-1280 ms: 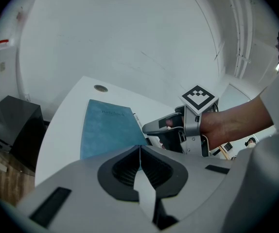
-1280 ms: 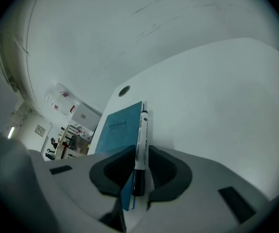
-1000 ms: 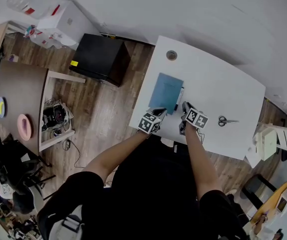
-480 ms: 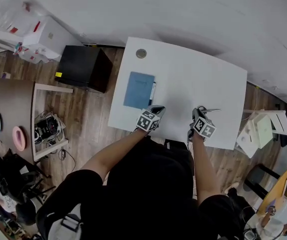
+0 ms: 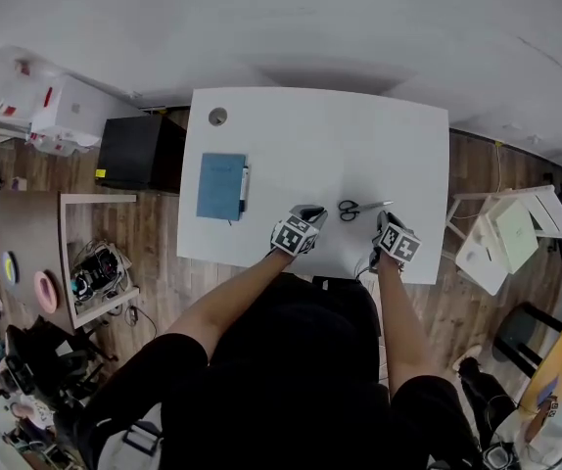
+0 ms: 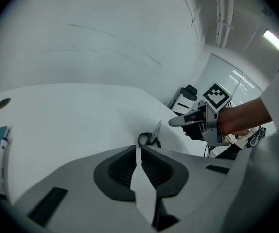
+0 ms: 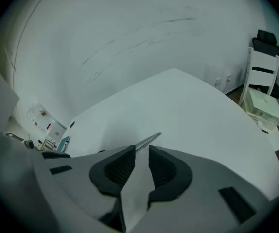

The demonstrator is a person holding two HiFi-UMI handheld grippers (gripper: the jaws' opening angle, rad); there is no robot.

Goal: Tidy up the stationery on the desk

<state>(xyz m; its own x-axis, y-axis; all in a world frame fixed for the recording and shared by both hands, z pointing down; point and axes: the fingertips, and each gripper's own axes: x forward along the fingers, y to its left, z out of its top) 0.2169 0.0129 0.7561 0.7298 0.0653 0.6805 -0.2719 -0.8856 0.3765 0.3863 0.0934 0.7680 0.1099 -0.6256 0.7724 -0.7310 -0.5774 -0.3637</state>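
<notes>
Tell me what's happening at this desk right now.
A person at the white desk holds a hand-held gripper in each hand. The left hand-held gripper is shut and empty; the right hand-held gripper has jaws slightly apart, also empty. Black scissors lie between them, untouched. A blue notebook with a pen sits further left.
</notes>
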